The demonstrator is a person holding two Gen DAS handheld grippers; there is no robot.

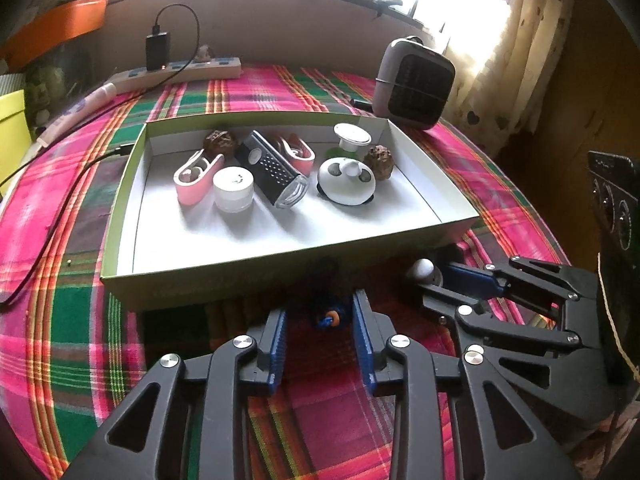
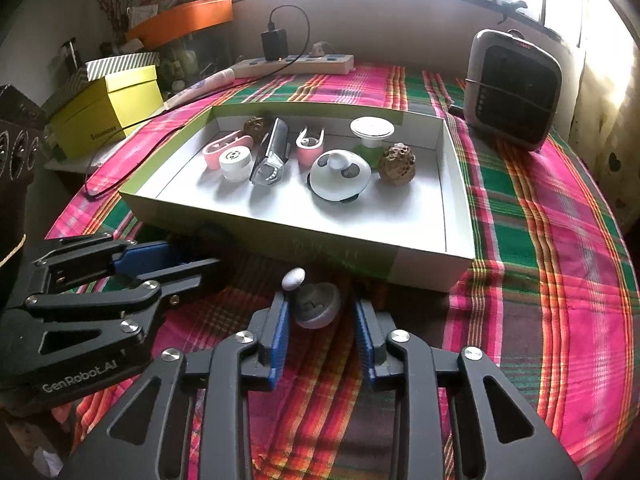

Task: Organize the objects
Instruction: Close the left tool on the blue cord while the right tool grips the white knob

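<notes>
My left gripper point(image 1: 320, 305) hovers over the plaid cloth in front of the box, open. A small dark blue item with an orange bead point(image 1: 329, 319) lies between its blue pads, clear of both. To its right, my right gripper point(image 2: 320, 300) is shut on a round white piece with a knob point(image 2: 316, 309), held at the fingertips just before the box's front wall. The left wrist view shows that gripper point(image 1: 434, 280) with the white knob point(image 1: 423, 268) at its tips. The shallow green-and-white box point(image 1: 280, 268) holds pink clips, a white jar, a black grater, a white knobbed lid and brown balls.
A grey heater point(image 1: 414, 84) stands behind the box at the right. At the back lies a power strip point(image 1: 180, 72) with a charger, and its black cable point(image 1: 60, 208) runs along the left. A yellow box point(image 2: 108, 108) sits far left, a black speaker point(image 1: 616, 200) far right.
</notes>
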